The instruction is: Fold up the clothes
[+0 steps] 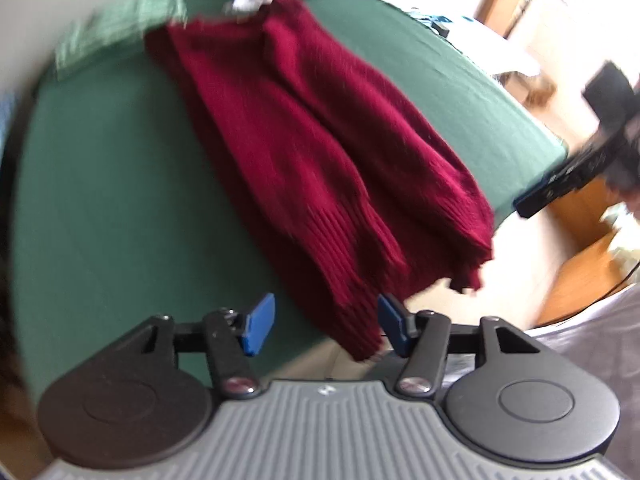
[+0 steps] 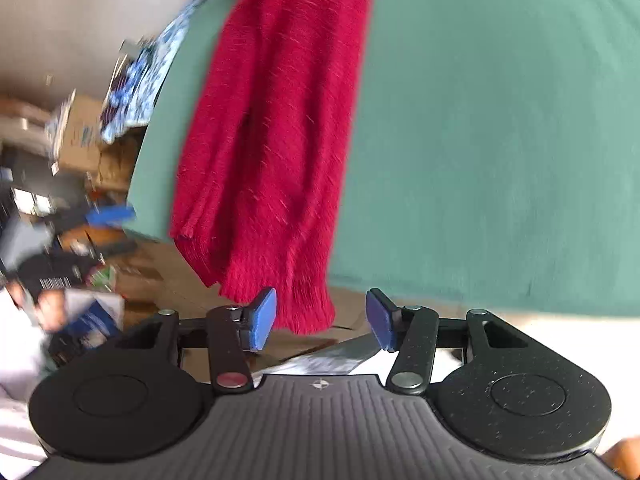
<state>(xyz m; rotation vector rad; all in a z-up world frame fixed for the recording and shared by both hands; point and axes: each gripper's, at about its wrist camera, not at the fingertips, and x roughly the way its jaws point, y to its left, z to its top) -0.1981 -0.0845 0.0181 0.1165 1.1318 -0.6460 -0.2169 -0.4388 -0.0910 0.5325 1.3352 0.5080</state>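
Left gripper (image 1: 326, 324): jaws spread, nothing pinched; sweater (image 1: 320, 152) hem hangs beyond the pads at 12 o'clock. Right gripper (image 2: 322, 320): jaws apart, empty, hem dangling just ahead. Sweater lies in a long band across the green table (image 1: 100, 200), its end over the edge. Judged partly folded; crosswise folds remain. Other clothes (image 1: 120, 28) wait at 11 o'clock.

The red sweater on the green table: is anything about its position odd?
Yes. The red sweater lies slantwise on the green table, and its ribbed hem hangs over the table's edge. Neither gripper's fingers hold it.
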